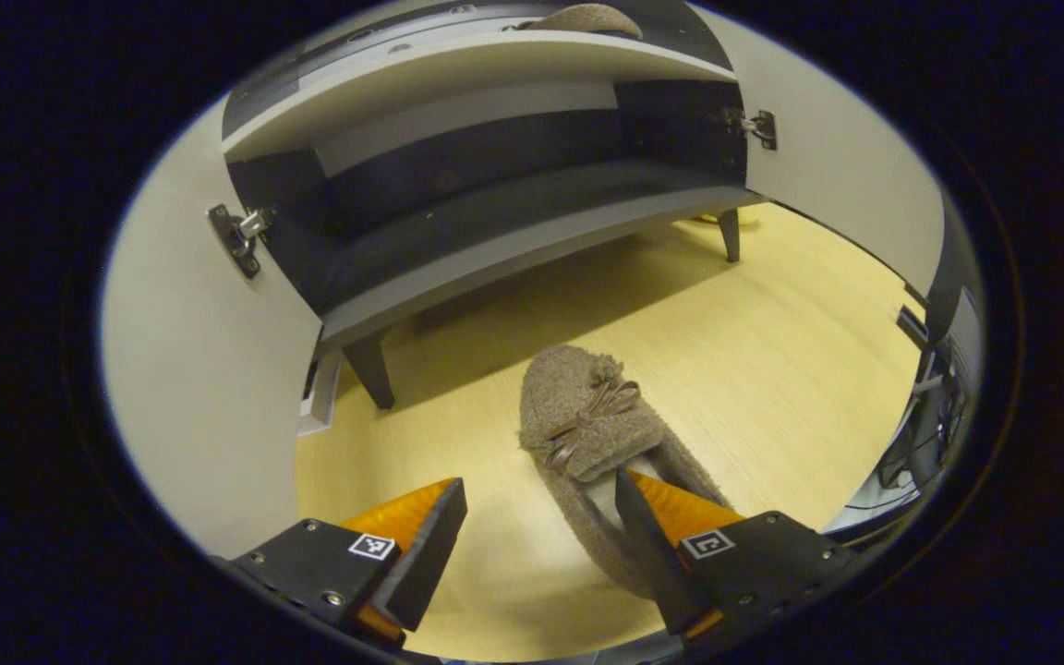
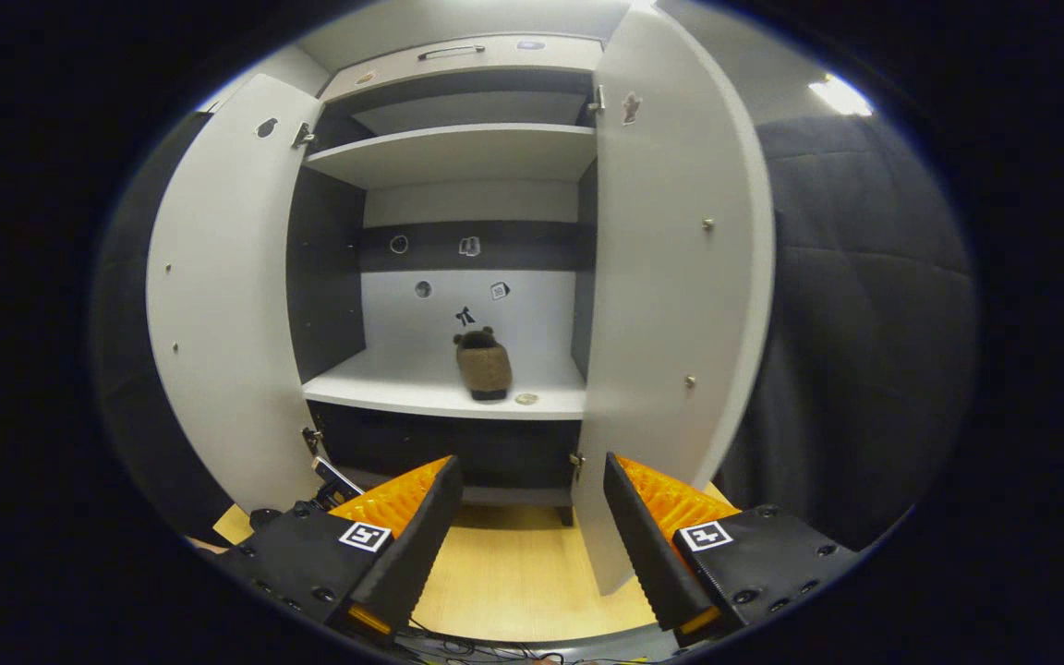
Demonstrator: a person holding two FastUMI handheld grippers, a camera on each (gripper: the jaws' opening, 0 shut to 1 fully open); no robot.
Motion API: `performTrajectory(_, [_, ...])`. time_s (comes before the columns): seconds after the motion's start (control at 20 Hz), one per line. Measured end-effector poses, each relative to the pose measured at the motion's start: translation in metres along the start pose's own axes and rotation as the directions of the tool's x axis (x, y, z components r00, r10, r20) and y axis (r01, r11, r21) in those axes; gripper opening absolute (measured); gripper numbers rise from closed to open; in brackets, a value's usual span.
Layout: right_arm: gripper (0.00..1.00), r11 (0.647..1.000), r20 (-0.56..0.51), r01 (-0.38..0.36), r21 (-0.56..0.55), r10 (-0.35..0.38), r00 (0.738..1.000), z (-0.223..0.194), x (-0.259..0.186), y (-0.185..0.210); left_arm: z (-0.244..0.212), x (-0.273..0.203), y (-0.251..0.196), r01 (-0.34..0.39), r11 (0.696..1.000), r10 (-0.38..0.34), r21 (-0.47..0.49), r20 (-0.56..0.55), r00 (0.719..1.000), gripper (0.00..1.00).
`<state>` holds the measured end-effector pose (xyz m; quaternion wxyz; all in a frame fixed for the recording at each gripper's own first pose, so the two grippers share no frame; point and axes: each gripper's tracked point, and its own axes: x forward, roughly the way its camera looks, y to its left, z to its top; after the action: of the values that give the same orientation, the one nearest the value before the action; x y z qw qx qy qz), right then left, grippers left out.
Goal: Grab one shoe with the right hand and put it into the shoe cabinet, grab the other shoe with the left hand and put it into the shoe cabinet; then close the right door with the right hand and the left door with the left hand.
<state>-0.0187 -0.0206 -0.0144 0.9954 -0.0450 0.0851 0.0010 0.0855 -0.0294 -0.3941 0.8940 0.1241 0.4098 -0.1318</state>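
Left gripper view, L to R: left door (image 1: 199, 369) swung wide, shoe cabinet (image 1: 495, 249) lower bay open and unoccupied, right door (image 1: 846, 185) also wide. On the floor (image 1: 791, 369) in front sits the second shoe (image 1: 587, 434), toe toward the cabinet, bow on top. Left gripper (image 1: 541, 526) hangs low over the heel end, fingers spread wide, holding nothing; the right-hand finger (image 1: 657, 545) overlaps the heel opening, the other is well off to the side. Contact can't be confirmed.

Right gripper view, L to R: left door (image 2: 218, 305), middle shelf (image 2: 384, 388) carrying the first shoe (image 2: 484, 367), right door (image 2: 671, 277). Right gripper (image 2: 527, 536) stands back from the cabinet, fingers apart, nothing held.

Step in hand, by judgement: L-hand pickup of the floor shoe.
- Centre the heel wall between the fingers; as posed, the grip looks offset.
- Close on the side wall or heel rim, not the soft bow.
- Fuzzy upper prob. compresses, so seat deep before lifting.
- Lift clear of the floor, then enter between the doors w/o brushing either.
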Motion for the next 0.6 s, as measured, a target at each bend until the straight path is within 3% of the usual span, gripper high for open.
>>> performTrajectory(0.1, [0.98, 0.997, -0.016, 0.082, 0.015, -0.082, 0.997, -0.003, -0.022, -0.022, -0.002, 0.01, -0.001, 0.032, 0.999, -0.032, 0.001, -0.023, 0.999, 0.95])
performTrajectory(0.15, [0.95, 0.991, -0.021, 0.136, 0.014, -0.136, 0.991, -0.004, -0.034, -0.037, -0.002, 0.013, -0.004, 0.056, 0.998, -0.055, 0.006, -0.035, 0.998, 1.0])
performTrajectory(0.2, [0.94, 0.983, -0.018, 0.185, 0.011, -0.185, 0.983, -0.001, -0.045, -0.051, -0.004, 0.017, -0.006, 0.074, 0.997, -0.073, 0.005, -0.048, 0.996, 0.9])
performTrajectory(0.25, [0.94, 0.973, -0.012, 0.229, 0.008, -0.229, 0.973, 0.002, -0.056, -0.063, -0.005, 0.025, -0.01, 0.096, 0.995, -0.096, -0.003, -0.057, 0.994, 1.0])
performTrajectory(0.4, [0.95, 0.937, 0.007, 0.349, 0.006, -0.349, 0.937, 0.01, -0.083, -0.1, -0.003, 0.035, -0.016, 0.14, 0.987, -0.146, -0.079, -0.075, 0.986, 0.44])
performTrajectory(0.45, [0.95, 0.924, 0.018, 0.383, 0.011, -0.383, 0.924, 0.012, -0.09, -0.111, -0.002, 0.036, -0.017, 0.15, 0.984, -0.159, -0.1, -0.079, 0.984, 0.58])
performTrajectory(0.5, [0.95, 0.907, 0.029, 0.42, 0.026, -0.42, 0.907, 0.012, -0.094, -0.125, -0.001, 0.035, -0.017, 0.159, 0.979, -0.169, -0.128, -0.075, 0.983, 0.52])
performTrajectory(0.55, [0.95, 0.887, 0.037, 0.458, 0.054, -0.461, 0.887, 0.013, -0.098, -0.137, 0.0, 0.034, -0.017, 0.165, 0.974, -0.178, -0.158, -0.076, 0.981, 0.58])
performTrajectory(0.6, [0.97, 0.871, 0.044, 0.483, 0.09, -0.488, 0.872, 0.013, -0.099, -0.145, -0.002, 0.036, -0.012, 0.152, 0.97, -0.168, -0.188, -0.075, 0.983, 0.45])
